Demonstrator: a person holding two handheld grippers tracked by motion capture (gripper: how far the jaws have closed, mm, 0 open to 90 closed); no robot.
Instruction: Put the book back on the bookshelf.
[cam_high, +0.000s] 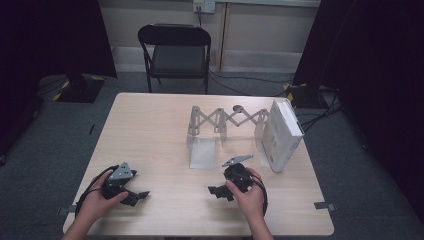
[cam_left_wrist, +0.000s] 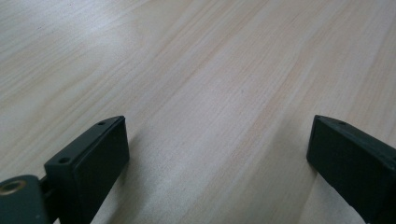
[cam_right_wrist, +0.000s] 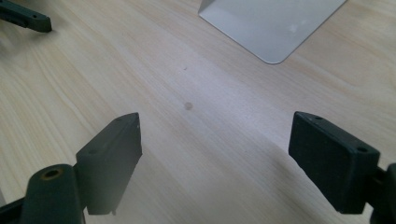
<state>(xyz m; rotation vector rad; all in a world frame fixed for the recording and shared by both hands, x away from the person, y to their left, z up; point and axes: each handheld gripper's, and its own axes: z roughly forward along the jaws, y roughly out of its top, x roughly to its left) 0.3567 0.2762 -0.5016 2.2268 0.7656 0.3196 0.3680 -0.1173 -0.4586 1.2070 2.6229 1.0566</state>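
Pale wood-grain bench (cam_high: 150, 130) in a dark-curtained room, black folding chair (cam_high: 175, 52) behind it.

Right claw (cam_high: 216, 191): released, jaws spread wide over bare wood, nothing between them, pointing left across the bench. Left claw (cam_high: 141, 195): also released, jaws wide apart, empty, low over the near-left of the bench, pointing right toward the other one.

Outward from the right claw: flat foot plate of the grey metal expanding scissor-link rack (cam_high: 227, 120) lies just ahead in the right gripper view (cam_right_wrist: 273, 25), near but not touching. Rack stands upright mid-bench, stretched out, with a white rectangular box (cam_high: 282, 135) leaning in its right end slot. Neither claw is in contact with either.

My read: reach toward the rack or box is next.

Risks:
- Box is tilted, not seated square; a nudge on the rack could tip it out.
- Rack looks light and hinged; a one-sided push may collapse or skate it rather than give a grip.
- Thin plate edges could slip between the pads.
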